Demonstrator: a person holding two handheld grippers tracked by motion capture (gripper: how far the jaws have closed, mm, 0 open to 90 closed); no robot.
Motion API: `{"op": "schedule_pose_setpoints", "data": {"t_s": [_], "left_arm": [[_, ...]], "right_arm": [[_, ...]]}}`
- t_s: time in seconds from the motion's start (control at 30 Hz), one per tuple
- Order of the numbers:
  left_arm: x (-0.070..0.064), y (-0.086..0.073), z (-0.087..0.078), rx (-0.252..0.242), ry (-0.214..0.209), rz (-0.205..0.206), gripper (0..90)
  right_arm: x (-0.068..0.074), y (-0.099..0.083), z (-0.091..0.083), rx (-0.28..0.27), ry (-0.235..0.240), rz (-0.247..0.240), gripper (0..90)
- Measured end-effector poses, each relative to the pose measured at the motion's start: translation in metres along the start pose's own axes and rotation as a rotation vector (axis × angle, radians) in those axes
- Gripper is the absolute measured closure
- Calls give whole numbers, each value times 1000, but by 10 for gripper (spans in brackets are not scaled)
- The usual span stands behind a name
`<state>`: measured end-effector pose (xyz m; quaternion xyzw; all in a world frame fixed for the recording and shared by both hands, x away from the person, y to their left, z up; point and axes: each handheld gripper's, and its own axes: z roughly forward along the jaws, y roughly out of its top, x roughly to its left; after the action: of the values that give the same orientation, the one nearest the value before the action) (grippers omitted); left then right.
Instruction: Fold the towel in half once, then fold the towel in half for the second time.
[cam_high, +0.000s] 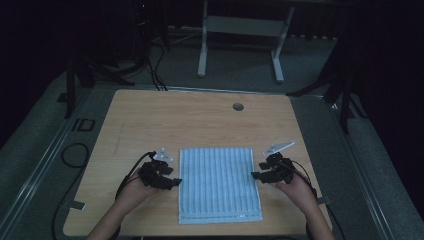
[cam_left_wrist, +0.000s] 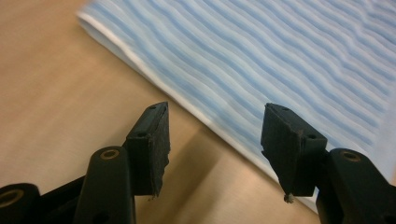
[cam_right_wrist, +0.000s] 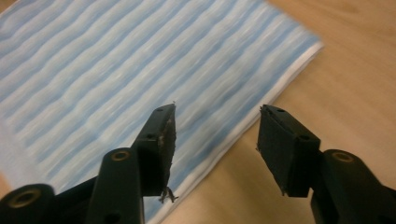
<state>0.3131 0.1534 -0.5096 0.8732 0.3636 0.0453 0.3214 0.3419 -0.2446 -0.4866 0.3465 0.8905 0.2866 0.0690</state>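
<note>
Cloth: blue-striped, laid flat on the table near its front edge (white hem at the near end). Left gripper: held at the cloth's left edge, jaws wide, nothing gripped. Right gripper: held at the right edge, jaws likewise wide.

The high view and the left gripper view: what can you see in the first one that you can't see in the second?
The high view alone takes in both hands, the right gripper at the cloth's right edge, the table's far hole and the grey floor. The left gripper view alone shows, close up, the left gripper with its jaws apart over the cloth's white border. Both share the blue striped cloth lying flat on the wooden table.
</note>
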Motion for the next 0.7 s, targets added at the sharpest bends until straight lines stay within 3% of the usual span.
{"op": "schedule_pose_setpoints", "data": {"t_s": [0.23,0.43,0.57,0.7], "left_arm": [[26,26,0,-33,36,-18,391],[46,45,8,-44,29,-31,371],[60,55,19,-39,35,-42,371],[72,61,31,-14,45,-80,371]], "right_arm": [[-29,30,7,12,-20,26,461],[-48,51,15,42,-36,41,459],[-62,64,21,56,-35,66,458],[-73,75,33,86,-34,97,460]]}}
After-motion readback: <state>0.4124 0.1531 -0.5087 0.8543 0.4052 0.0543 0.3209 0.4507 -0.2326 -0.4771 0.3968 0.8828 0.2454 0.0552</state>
